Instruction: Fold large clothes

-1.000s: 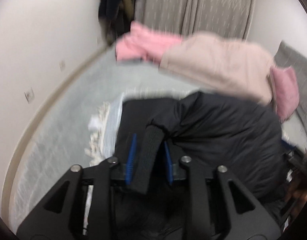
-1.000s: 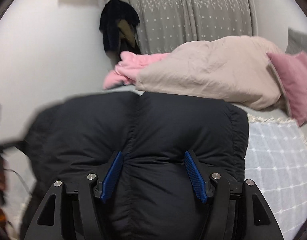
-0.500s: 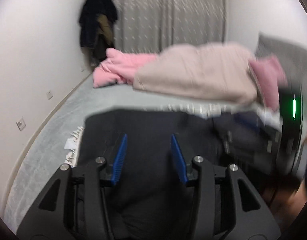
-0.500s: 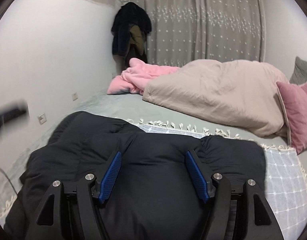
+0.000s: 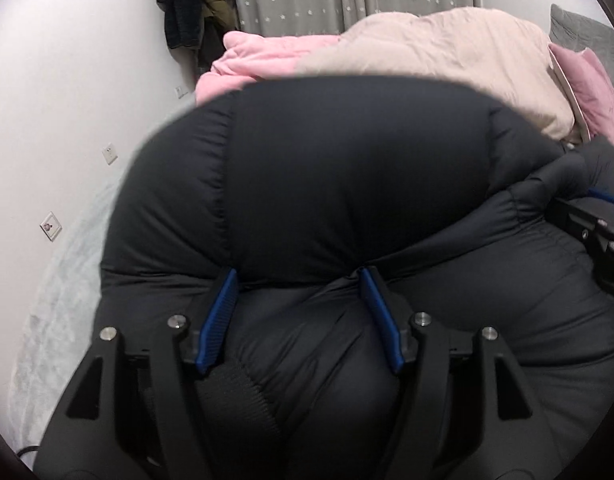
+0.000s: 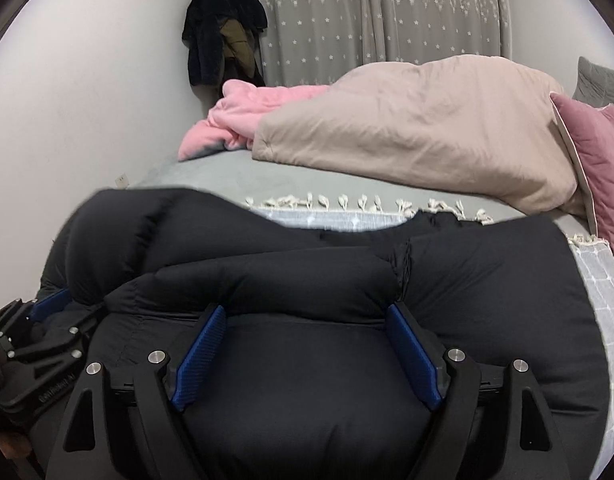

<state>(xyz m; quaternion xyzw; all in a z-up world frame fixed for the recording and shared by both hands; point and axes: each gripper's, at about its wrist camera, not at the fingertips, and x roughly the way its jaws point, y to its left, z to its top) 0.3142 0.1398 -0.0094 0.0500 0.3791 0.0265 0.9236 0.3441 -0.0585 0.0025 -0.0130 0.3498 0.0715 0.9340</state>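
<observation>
A: Jacket [image 5: 347, 168] fills the left wrist view now, a puffy black fold bulging just ahead of the left gripper [image 5: 297, 280]. A second ago that gripper was pinched on a ribbed cuff; the cuff has slipped out and lies below the blue pads [image 5: 219, 320]. The jaws are opening, with padded cloth bulging between them but not pressed by either pad.

B: And the other gripper shows at the right edge there?

A: Yes, the right gripper's frame pokes in, low against the jacket. Behind, the duvet [image 5: 447, 52] and pink blanket [image 5: 263, 56] sit far back on the bed [image 5: 67, 280].

B: Right wrist view?

A: The right gripper [image 6: 307, 312] is spreading too, jaws opening over the jacket's folded roll; cloth sits between the pads but nothing is clamped. The jacket lies on the checked throw [image 6: 603, 300], doubled over itself, where half a second ago it lay flatter. The left gripper shows at lower left.

B: So the fold is laid?

A: I judge so: both hands have let go after carrying one half over. Next probably comes a second fold or smoothing.
</observation>
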